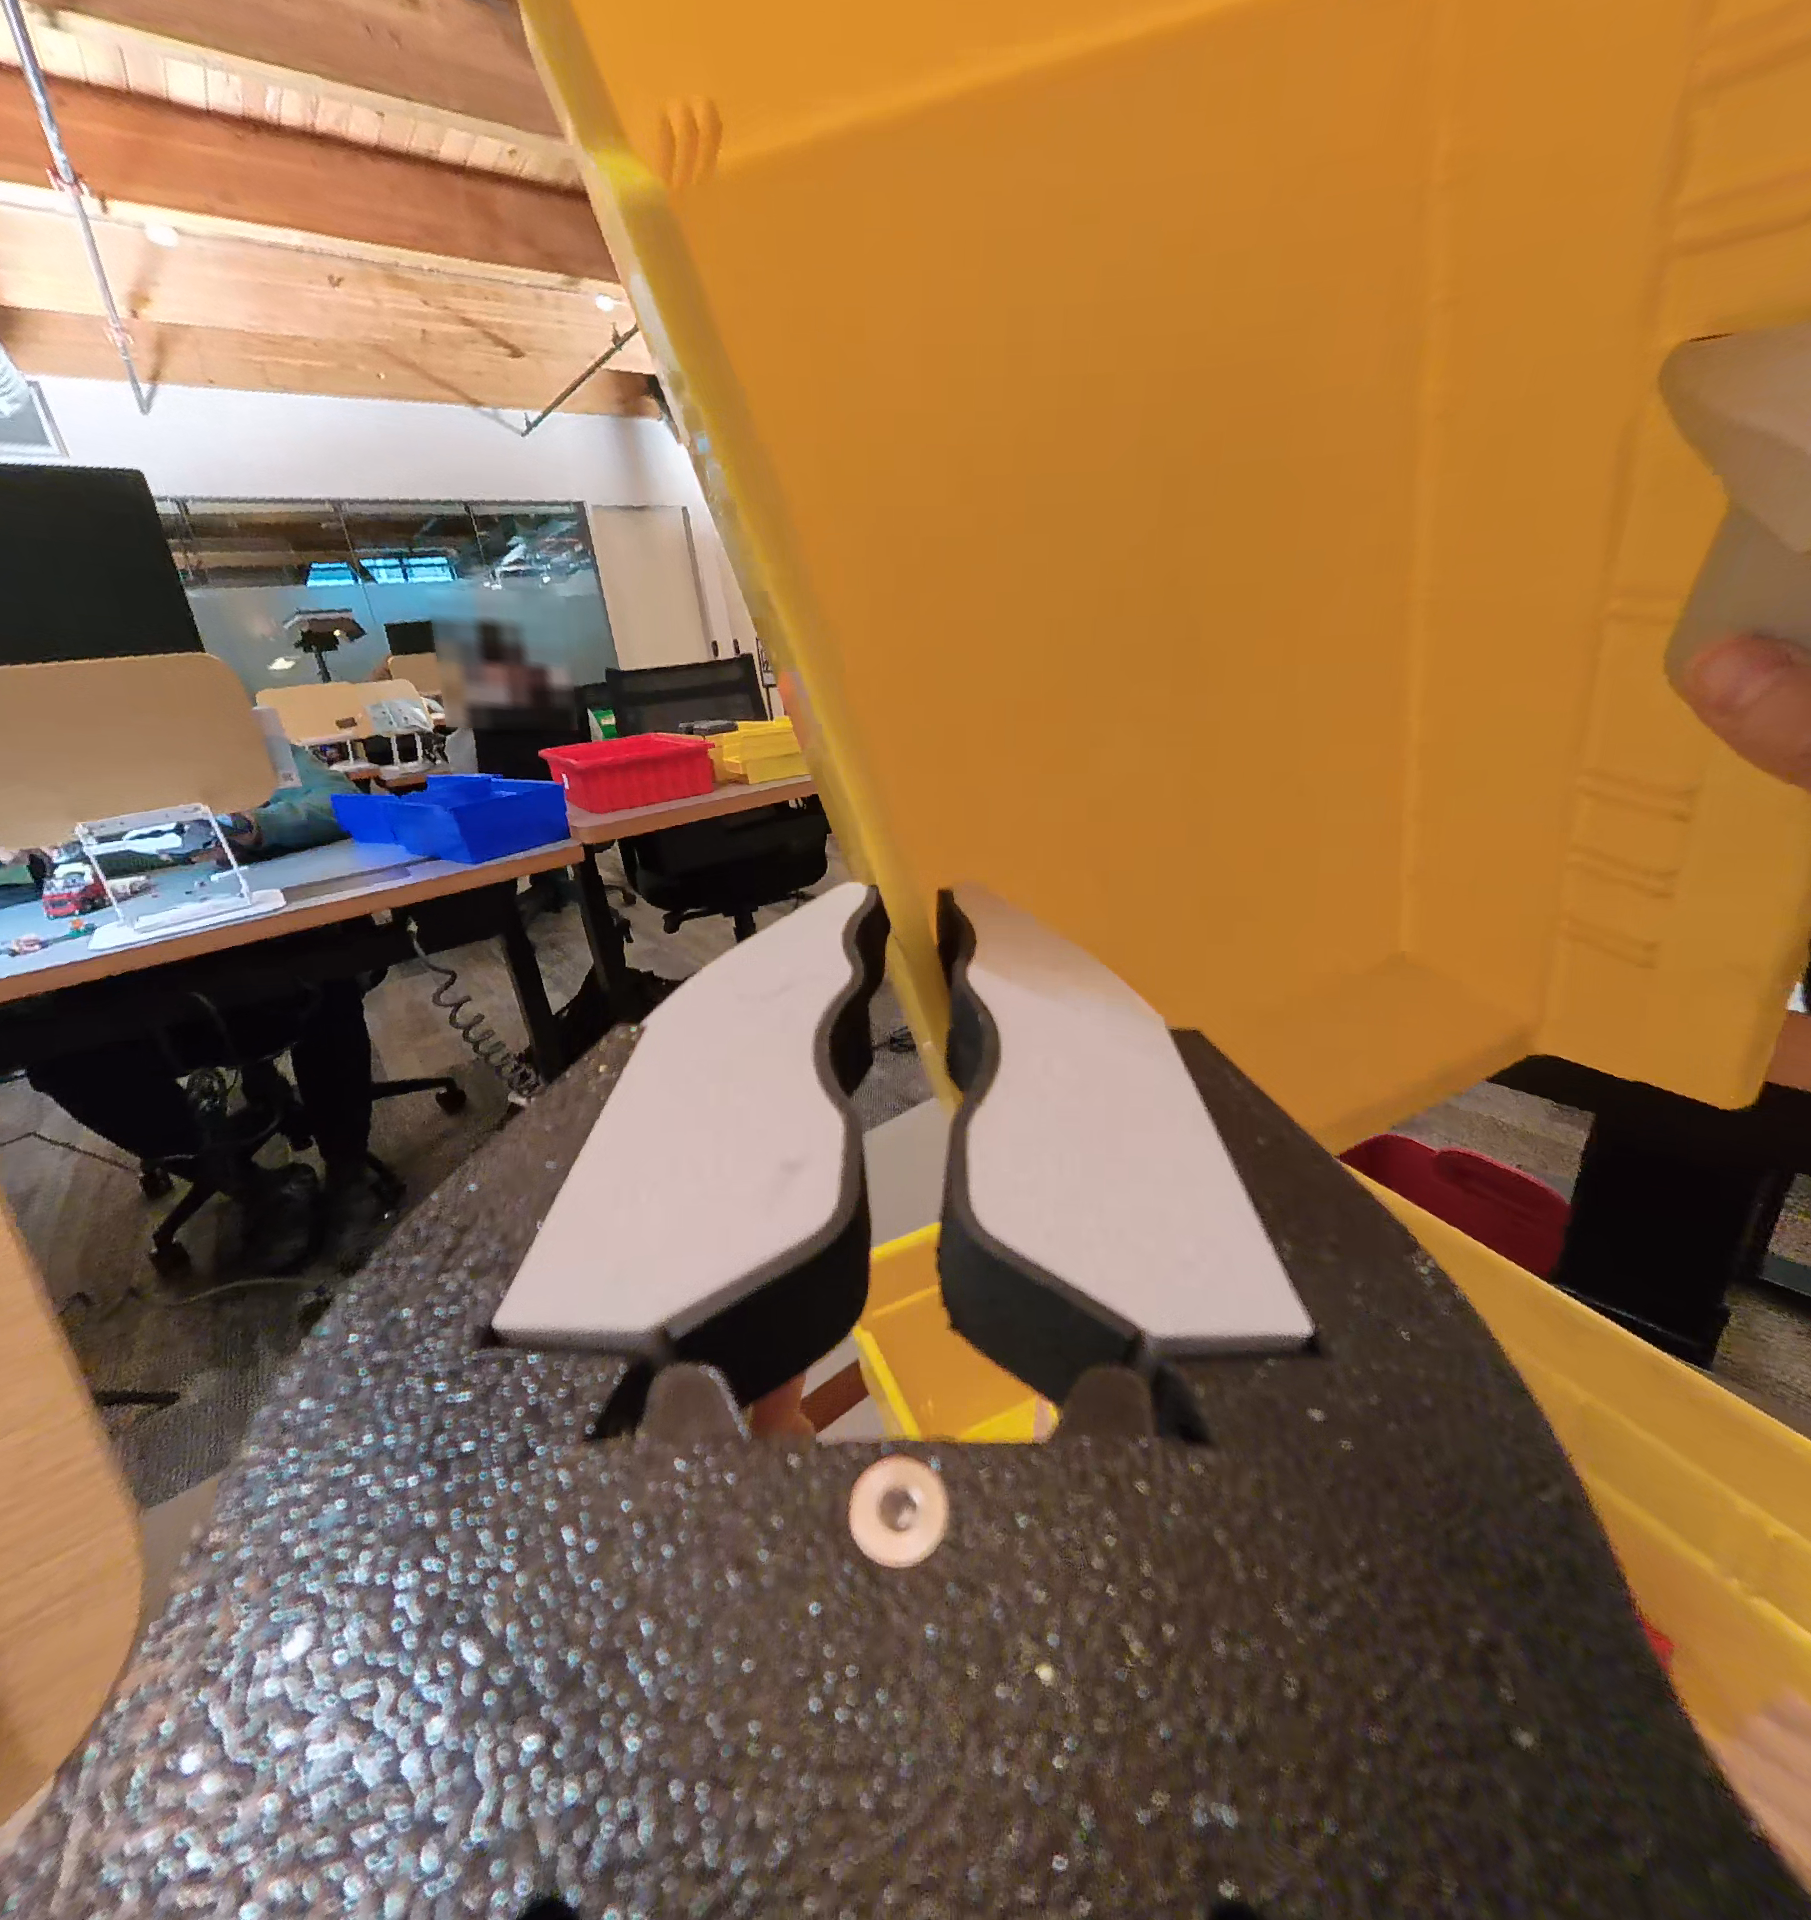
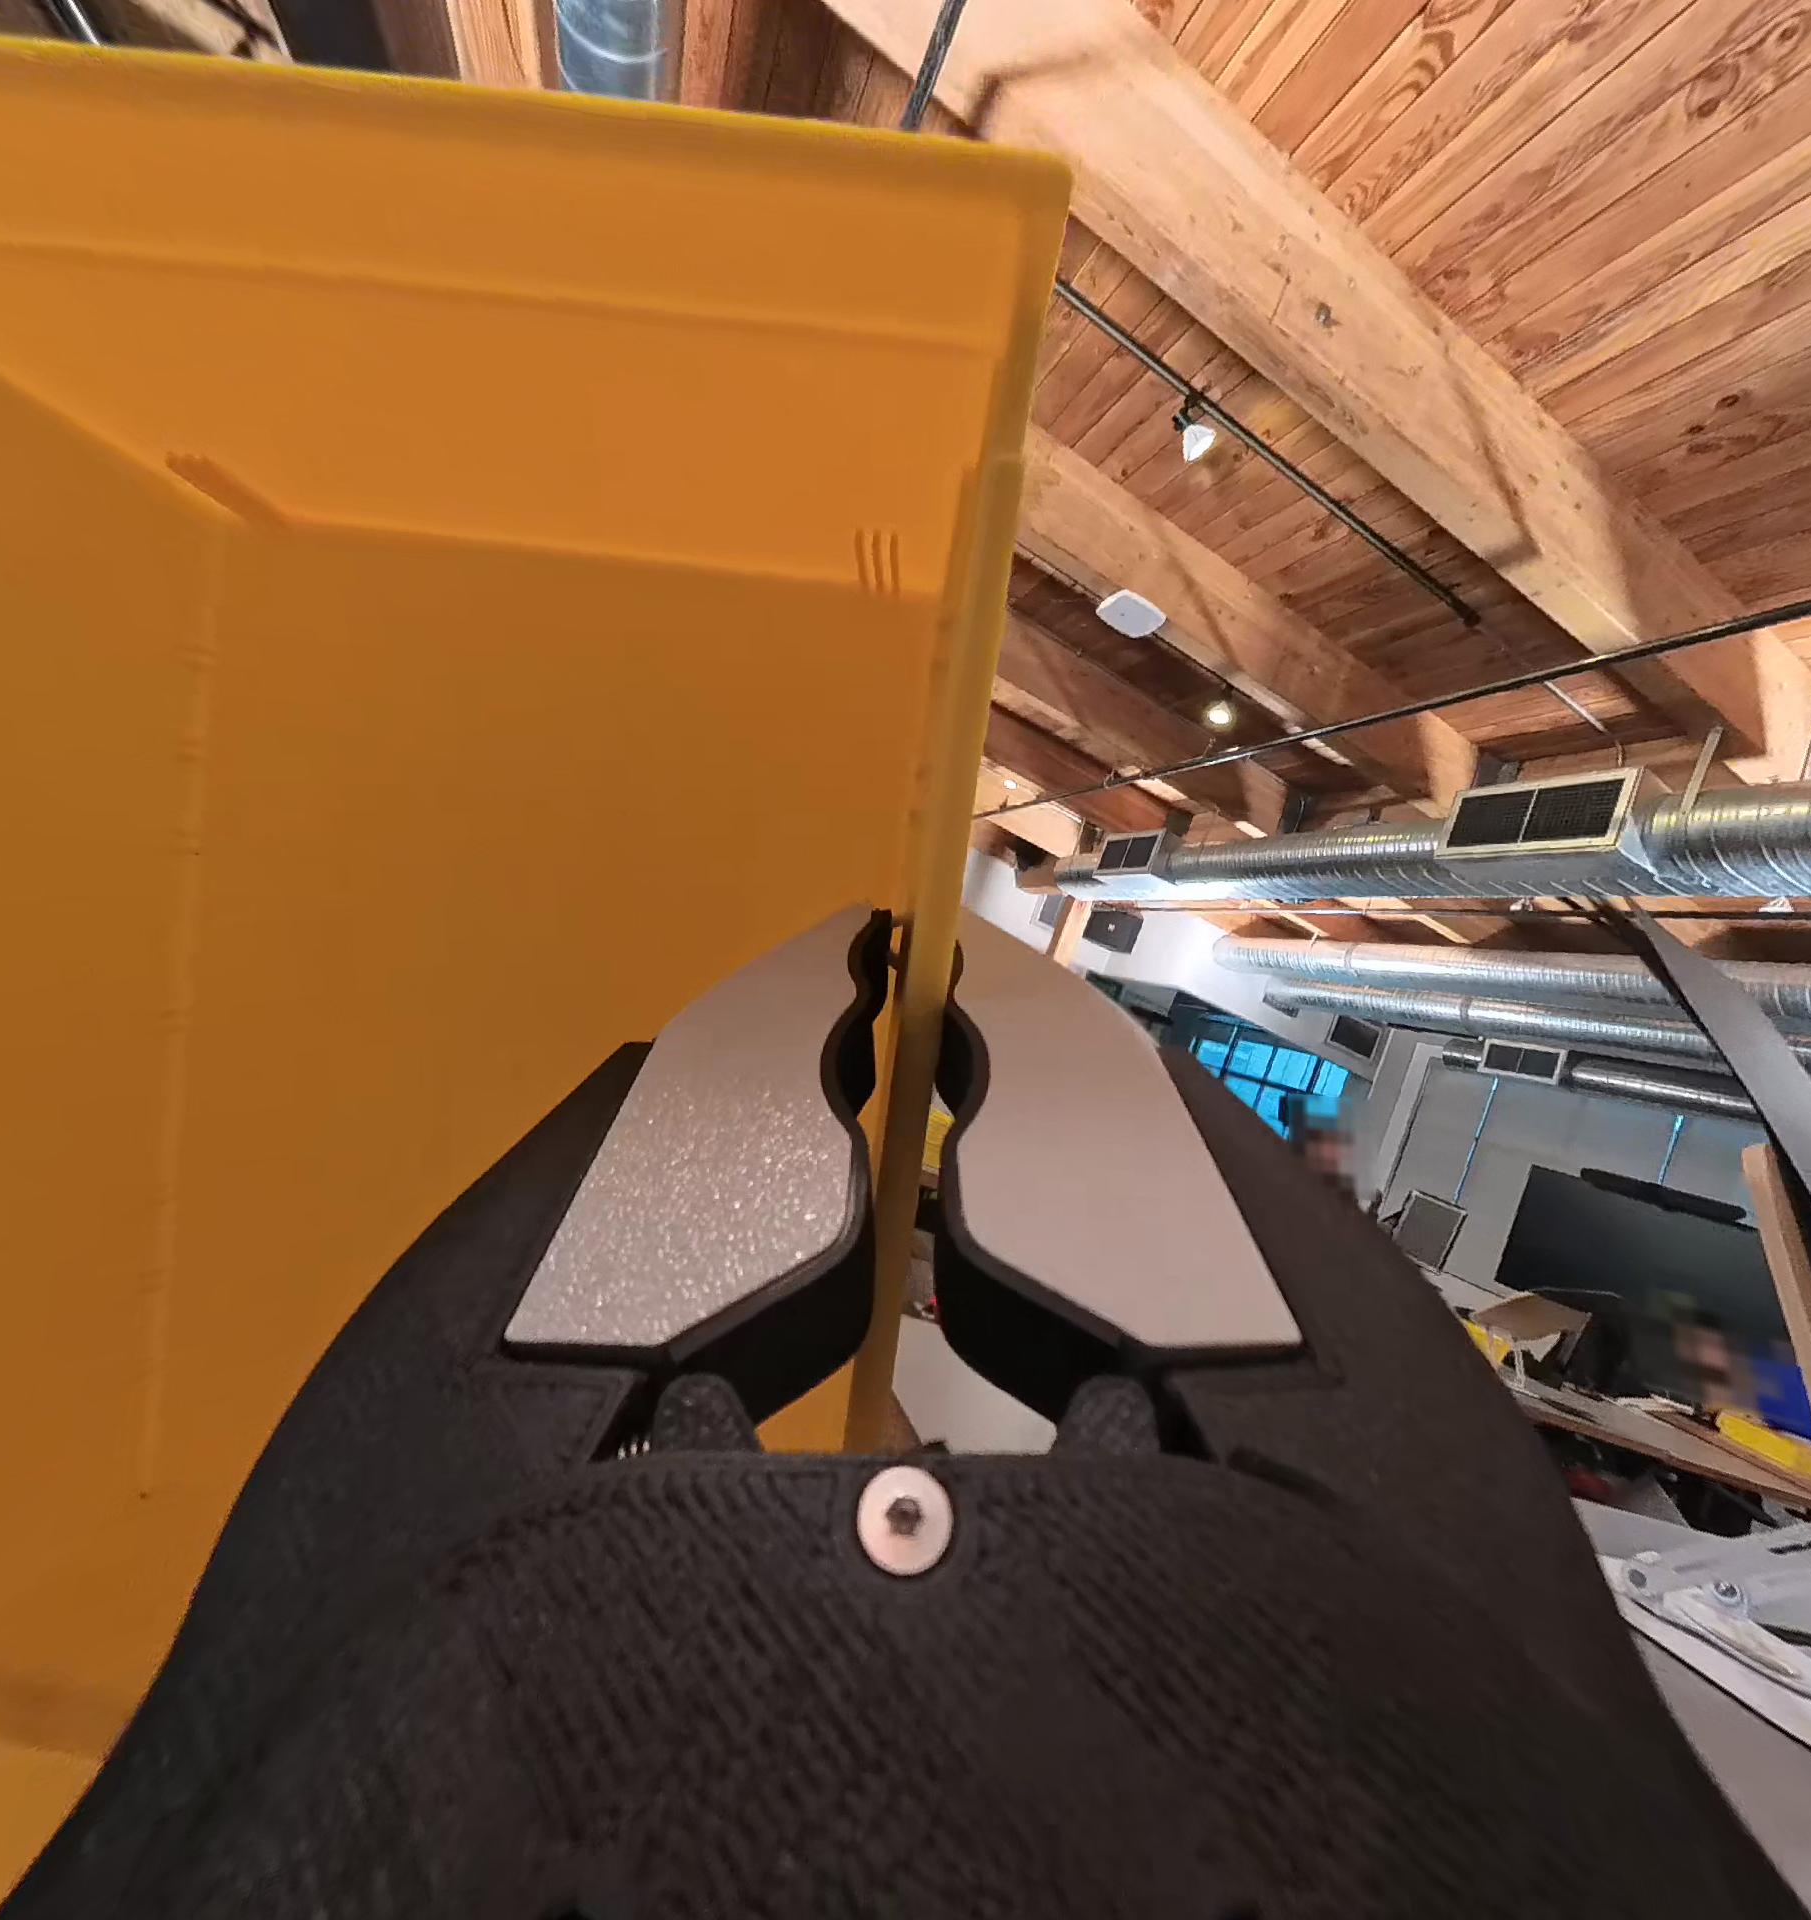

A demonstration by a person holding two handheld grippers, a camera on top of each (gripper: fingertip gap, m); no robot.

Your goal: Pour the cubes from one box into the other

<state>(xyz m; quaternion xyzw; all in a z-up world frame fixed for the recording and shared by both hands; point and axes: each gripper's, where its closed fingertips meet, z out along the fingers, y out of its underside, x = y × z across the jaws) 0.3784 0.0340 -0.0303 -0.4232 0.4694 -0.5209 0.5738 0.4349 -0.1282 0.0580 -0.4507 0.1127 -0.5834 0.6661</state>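
A yellow box (image 1: 1140, 520) is held up in the air and tipped steeply, its open inside facing both cameras; no cubes show inside it. My left gripper (image 1: 911, 914) is shut on one side wall's rim. My right gripper (image 2: 916, 935) is shut on the opposite wall of the same box (image 2: 465, 831); one of its grey fingers (image 1: 1763, 499) and a person's thumb show at the right edge of the left wrist view. A second yellow box (image 1: 1649, 1455) lies below at the lower right. A pale wooden block (image 1: 1805, 1787) shows at its corner, blurred.
A red object (image 1: 1462, 1195) lies beyond the lower box. Behind are desks with blue bins (image 1: 465, 816), a red bin (image 1: 631, 769) and yellow bins (image 1: 761, 750), office chairs and a seated person (image 1: 288, 800). A wooden panel (image 1: 18, 1455) stands close on the left.
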